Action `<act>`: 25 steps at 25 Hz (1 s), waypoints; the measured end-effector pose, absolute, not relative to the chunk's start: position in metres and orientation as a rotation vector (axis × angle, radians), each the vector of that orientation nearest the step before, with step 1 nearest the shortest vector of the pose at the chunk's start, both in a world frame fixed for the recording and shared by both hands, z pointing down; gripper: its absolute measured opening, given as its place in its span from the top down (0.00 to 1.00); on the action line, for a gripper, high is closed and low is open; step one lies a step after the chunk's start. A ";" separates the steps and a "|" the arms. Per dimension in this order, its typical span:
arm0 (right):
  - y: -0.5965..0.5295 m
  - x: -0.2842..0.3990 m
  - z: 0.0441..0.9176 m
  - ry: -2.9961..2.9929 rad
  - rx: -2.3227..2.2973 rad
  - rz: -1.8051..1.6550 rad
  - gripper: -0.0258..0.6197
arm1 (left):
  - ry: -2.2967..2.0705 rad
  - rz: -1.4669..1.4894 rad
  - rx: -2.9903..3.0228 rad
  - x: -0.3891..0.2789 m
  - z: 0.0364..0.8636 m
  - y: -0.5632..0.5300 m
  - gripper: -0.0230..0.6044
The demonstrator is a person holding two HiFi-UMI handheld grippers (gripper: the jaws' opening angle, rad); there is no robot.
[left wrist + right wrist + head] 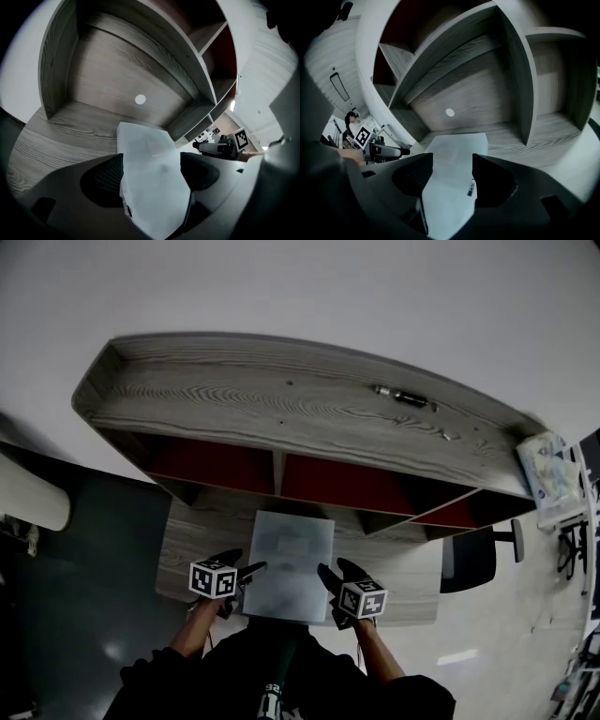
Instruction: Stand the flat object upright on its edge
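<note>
The flat object (289, 559), a pale grey panel, lies on the bench (186, 545), reaching its front edge, just ahead of the shelf unit (281, 404). The left gripper (246, 575) is at its near-left corner, jaws spread wide around the panel. The right gripper (328, 579) is at the near-right corner, jaws likewise apart.
</note>
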State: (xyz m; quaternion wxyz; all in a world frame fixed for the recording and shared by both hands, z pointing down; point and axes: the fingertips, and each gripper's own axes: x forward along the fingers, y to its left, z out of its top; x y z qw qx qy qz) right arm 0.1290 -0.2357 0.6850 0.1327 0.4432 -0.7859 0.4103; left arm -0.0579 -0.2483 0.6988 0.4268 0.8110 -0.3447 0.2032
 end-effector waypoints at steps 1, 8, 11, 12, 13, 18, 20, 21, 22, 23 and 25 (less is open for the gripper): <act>-0.236 0.128 0.690 -2.271 1.278 1.201 0.59 | -0.856 0.509 2.015 -0.058 0.702 -0.248 0.38; -0.237 0.141 0.718 -2.174 1.257 1.201 0.59 | -0.803 0.527 1.957 -0.050 0.724 -0.247 0.38; -0.235 0.141 0.740 -2.139 1.214 1.267 0.59 | -0.797 0.526 1.913 -0.054 0.739 -0.249 0.37; -0.234 0.140 0.745 -2.129 1.200 1.288 0.59 | -0.796 0.532 1.900 -0.055 0.744 -0.249 0.37; -0.234 0.139 0.747 -2.121 1.186 1.300 0.59 | -0.792 0.540 1.888 -0.055 0.748 -0.249 0.38; -0.233 0.129 0.753 -2.102 1.099 1.380 0.59 | -0.763 0.556 1.844 -0.055 0.761 -0.250 0.38; -0.234 0.128 0.758 -2.087 1.086 1.424 0.59 | -0.750 0.570 1.818 -0.055 0.769 -0.251 0.38; -0.235 0.128 0.760 -2.080 1.079 1.441 0.59 | -0.742 0.568 1.802 -0.055 0.772 -0.251 0.38; -0.235 0.129 0.763 -2.068 1.074 1.452 0.59 | -0.735 0.560 1.786 -0.054 0.774 -0.251 0.37; -0.236 0.131 0.768 -2.050 1.072 1.455 0.59 | -0.730 0.552 1.772 -0.054 0.776 -0.252 0.38; -0.237 0.136 0.777 -2.019 1.072 1.459 0.59 | -0.713 0.547 1.754 -0.051 0.780 -0.253 0.38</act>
